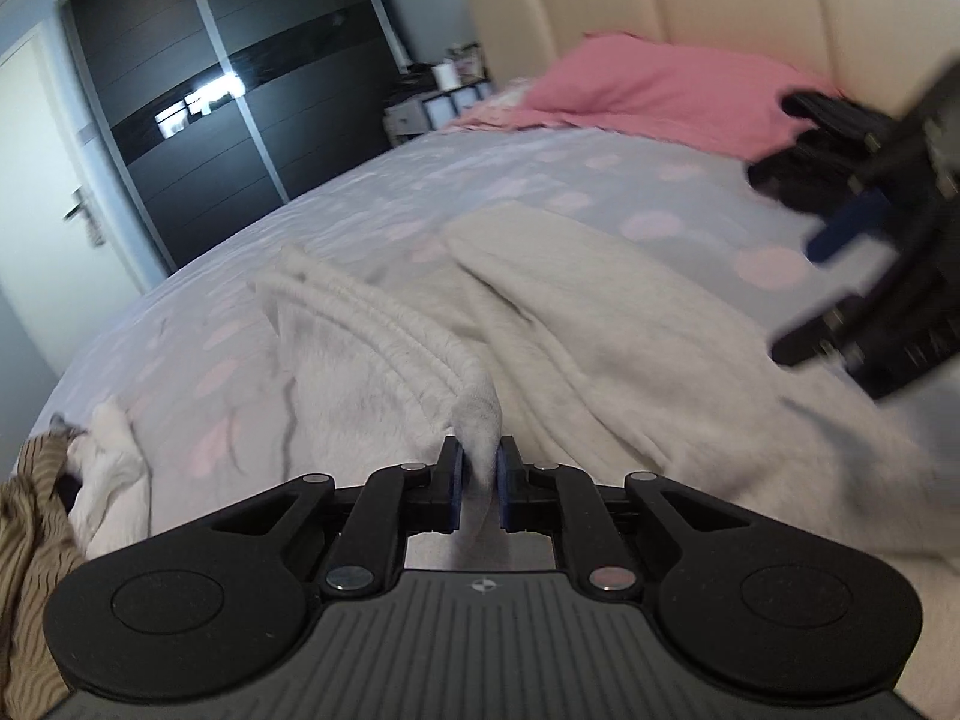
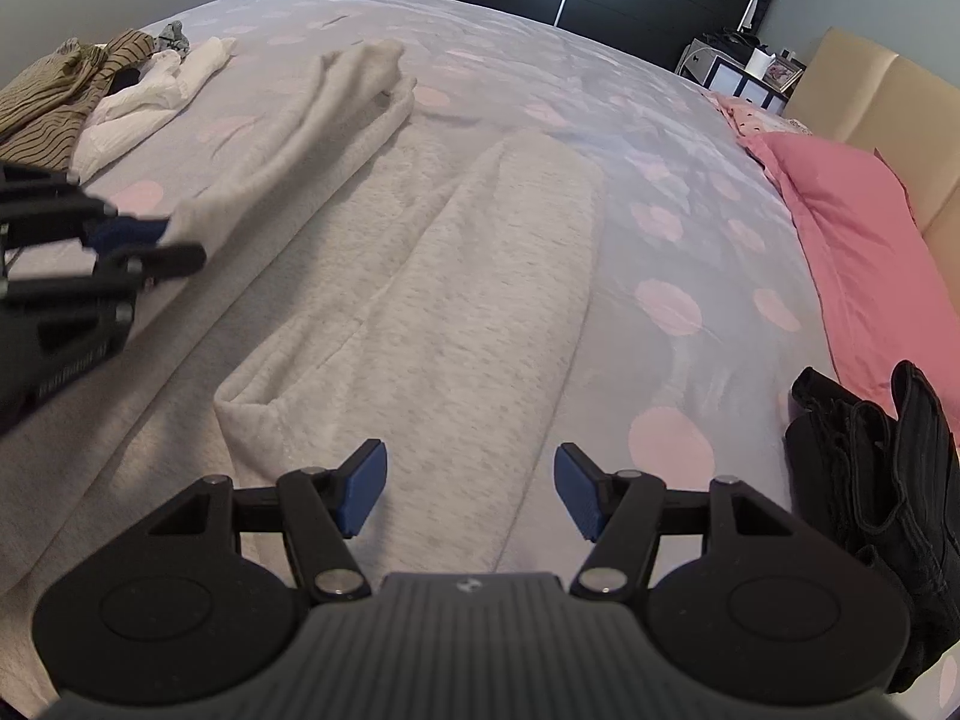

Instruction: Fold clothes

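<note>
Pinching a sleeve (image 1: 384,330) of the grey garment (image 2: 432,312) in our left gripper (image 1: 478,483), pads clamped on fabric so it lifts over the body. Right gripper (image 2: 470,489) hangs apart above the garment on the bed (image 2: 690,228), free to pin the fold.

From my left wrist view, motion blur smears the right gripper (image 1: 840,252) at the right edge; I cannot read its jaws there. The striped brown garment (image 1: 30,540) is cut off at the left edge. The black garment (image 2: 888,510) runs off my right wrist view. Items on the far shelf unit (image 2: 744,69) are too small to identify.
</note>
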Demonstrator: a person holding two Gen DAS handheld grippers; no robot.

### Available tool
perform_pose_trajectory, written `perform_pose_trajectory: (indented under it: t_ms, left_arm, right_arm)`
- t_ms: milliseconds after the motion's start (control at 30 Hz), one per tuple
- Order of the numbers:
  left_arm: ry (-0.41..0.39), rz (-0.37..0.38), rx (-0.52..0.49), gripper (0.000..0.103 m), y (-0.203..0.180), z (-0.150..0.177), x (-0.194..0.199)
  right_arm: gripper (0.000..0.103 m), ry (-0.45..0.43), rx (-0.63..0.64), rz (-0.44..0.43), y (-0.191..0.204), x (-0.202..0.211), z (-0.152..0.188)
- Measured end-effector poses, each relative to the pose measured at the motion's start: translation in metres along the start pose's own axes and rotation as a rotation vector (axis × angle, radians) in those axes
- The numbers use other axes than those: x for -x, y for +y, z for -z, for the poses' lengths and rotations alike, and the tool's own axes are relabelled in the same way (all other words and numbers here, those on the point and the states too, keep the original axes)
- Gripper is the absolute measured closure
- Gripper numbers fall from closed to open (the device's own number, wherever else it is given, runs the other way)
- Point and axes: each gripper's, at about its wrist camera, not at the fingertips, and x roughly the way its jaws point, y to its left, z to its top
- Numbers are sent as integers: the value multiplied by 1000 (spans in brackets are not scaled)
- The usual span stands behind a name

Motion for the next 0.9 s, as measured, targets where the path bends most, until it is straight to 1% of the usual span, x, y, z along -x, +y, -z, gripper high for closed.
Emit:
perform_pose_trajectory:
  t_ms: [100, 200, 300, 400, 533, 633, 700, 767, 833, 900]
  left_arm:
    - [65, 10, -107, 94, -18, 6, -5]
    - [117, 3, -150, 95, -26, 11, -9]
    - [126, -4, -188, 95, -32, 12, -8]
    - [132, 16, -212, 95, -40, 11, -12]
    - [159, 17, -263, 95, -50, 18, -23]
    - [125, 6, -246, 93, -46, 20, -13]
    - [108, 3, -224, 93, -41, 21, -4]
    - [104, -1, -207, 91, -38, 23, 4]
    - [112, -6, -193, 91, -36, 25, 8]
    - [124, -9, -176, 91, -33, 27, 11]
  right_arm:
    - [38, -7, -3, -7, 0, 3, 1]
    - [36, -19, 1, -12, 1, 8, 1]
    - [30, -35, 0, -14, 1, 13, 2]
    - [30, -35, -5, -22, 1, 13, 5]
    - [30, -28, -37, -71, 0, 10, 7]
    - [31, -52, -64, -138, 0, 12, 10]
    - [32, -69, -57, -177, 4, 14, 13]
    - [32, -87, -34, -204, 11, 16, 17]
    - [34, -99, -6, -220, 19, 16, 20]
    - [47, -103, 12, -216, 26, 10, 22]
